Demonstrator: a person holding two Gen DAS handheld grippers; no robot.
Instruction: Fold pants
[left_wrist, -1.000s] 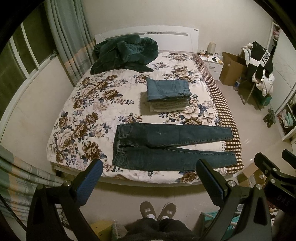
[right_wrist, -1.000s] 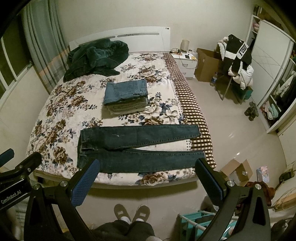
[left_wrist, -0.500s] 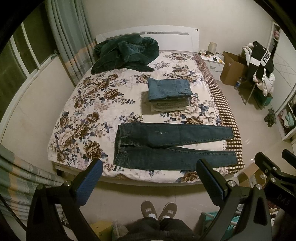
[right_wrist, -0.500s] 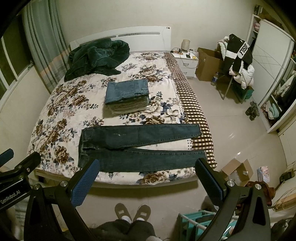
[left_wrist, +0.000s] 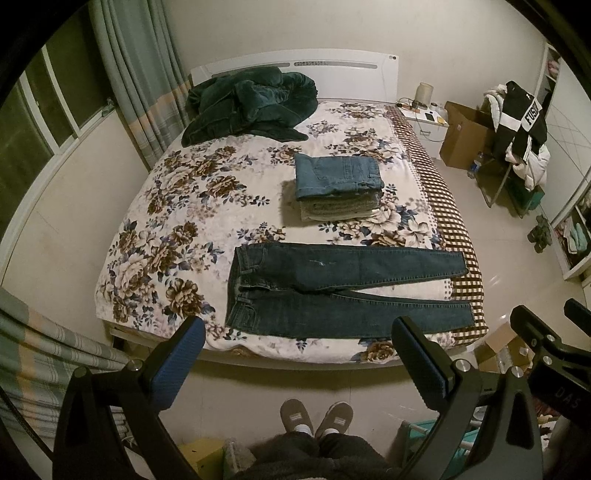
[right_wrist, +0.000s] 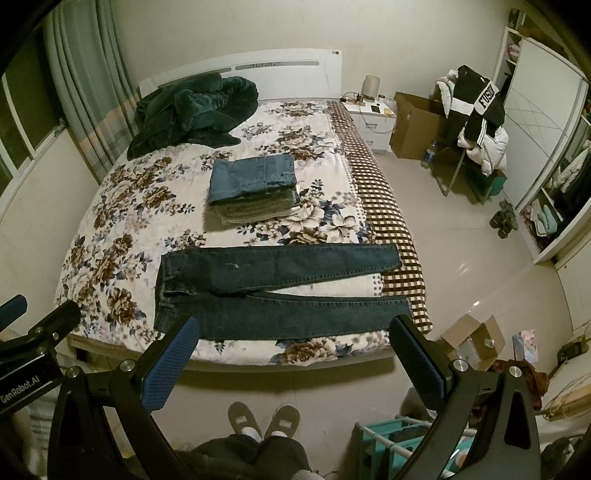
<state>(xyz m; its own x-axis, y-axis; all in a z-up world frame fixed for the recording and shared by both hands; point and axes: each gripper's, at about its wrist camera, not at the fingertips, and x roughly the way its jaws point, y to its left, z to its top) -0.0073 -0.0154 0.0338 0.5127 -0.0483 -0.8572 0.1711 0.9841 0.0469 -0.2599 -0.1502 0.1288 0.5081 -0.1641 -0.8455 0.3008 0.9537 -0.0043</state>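
dark blue denim pants (left_wrist: 332, 291) flat, unfolded on floral bed (left_wrist: 166, 221) | left tool (left_wrist: 297, 354), right tool (right_wrist: 293, 347) apart, empty | risk: single-layer pinch drags legs askew

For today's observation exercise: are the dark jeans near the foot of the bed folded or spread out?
Spread out. The dark jeans lie flat on the bed, both legs extended side by side, unlike the folded stack behind them.

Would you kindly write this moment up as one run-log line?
stage: pre-grasp | dark jeans: flat, unfolded, on bed | folded stack: behind them | left hand-held gripper: open | right hand-held gripper: open
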